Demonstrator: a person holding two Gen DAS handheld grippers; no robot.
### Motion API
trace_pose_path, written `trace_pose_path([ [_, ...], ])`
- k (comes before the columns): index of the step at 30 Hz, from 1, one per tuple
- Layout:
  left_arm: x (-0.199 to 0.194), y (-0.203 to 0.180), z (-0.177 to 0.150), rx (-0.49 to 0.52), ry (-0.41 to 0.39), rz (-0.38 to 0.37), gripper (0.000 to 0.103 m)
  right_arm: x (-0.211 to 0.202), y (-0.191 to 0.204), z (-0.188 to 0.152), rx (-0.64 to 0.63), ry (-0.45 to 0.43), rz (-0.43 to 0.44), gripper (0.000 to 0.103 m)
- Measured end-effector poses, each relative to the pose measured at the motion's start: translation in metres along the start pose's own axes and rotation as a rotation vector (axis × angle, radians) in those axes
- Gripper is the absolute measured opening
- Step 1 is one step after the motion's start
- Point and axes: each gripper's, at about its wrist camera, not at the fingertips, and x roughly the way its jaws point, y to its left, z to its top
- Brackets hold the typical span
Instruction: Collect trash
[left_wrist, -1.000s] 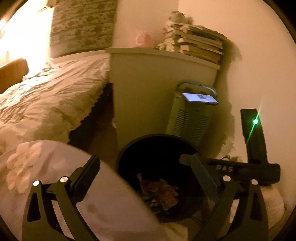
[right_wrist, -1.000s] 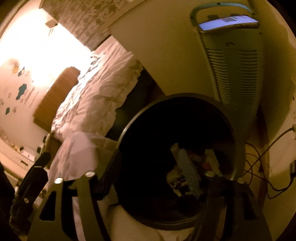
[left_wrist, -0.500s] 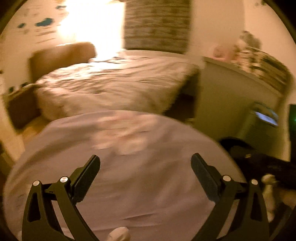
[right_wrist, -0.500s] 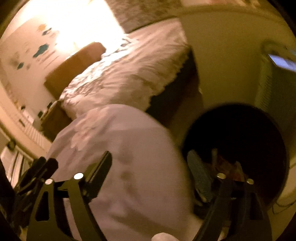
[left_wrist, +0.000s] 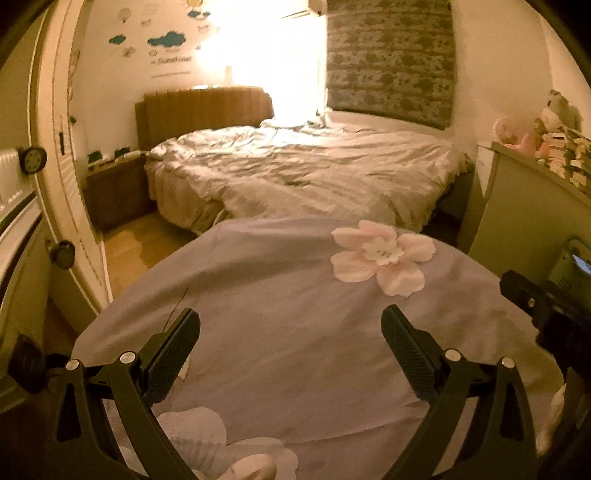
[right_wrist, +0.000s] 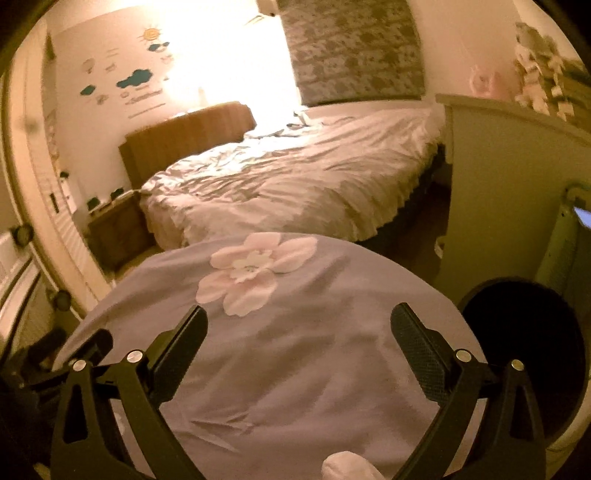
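Observation:
My left gripper (left_wrist: 290, 317) stands open over a round lilac cushion (left_wrist: 295, 288) with a pink fabric flower (left_wrist: 382, 254); nothing is between its fingers. My right gripper (right_wrist: 300, 314) hovers over the same cushion (right_wrist: 314, 369), its jaws opening wide and holding nothing. The black trash bin (right_wrist: 509, 283) sits on the floor at the right edge of the right wrist view, past the right finger. Its contents are hidden in the dark. The left wrist view does not show the bin. No loose trash shows on the cushion.
A bed (left_wrist: 314, 173) with a rumpled pale duvet lies ahead. A green cabinet (right_wrist: 498, 166) and a heater (right_wrist: 569, 236) stand beside the bin. A wooden nightstand (left_wrist: 118, 184) and a white door (left_wrist: 62, 147) are at the left. Bare floor (left_wrist: 133, 243) shows between door and bed.
Both views swung left, away from the bin and over the cushion toward the bed. The bin left the left wrist view and slid to the right edge of the right one. The right jaws widened.

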Motion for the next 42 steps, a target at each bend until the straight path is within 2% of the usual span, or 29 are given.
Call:
trace_pose_path([
  [10,0.004,0.01,-0.007,-0.024,0.034,-0.027,0.097,-0.019,0.022,-0.021,-0.128,-0.121,-0.047,0.098],
  [42,0.012,0.01,-0.02,-0.012,0.044,-0.044,0.097,-0.029,0.027,-0.027,-0.142,-0.145,-0.048,0.098],
])
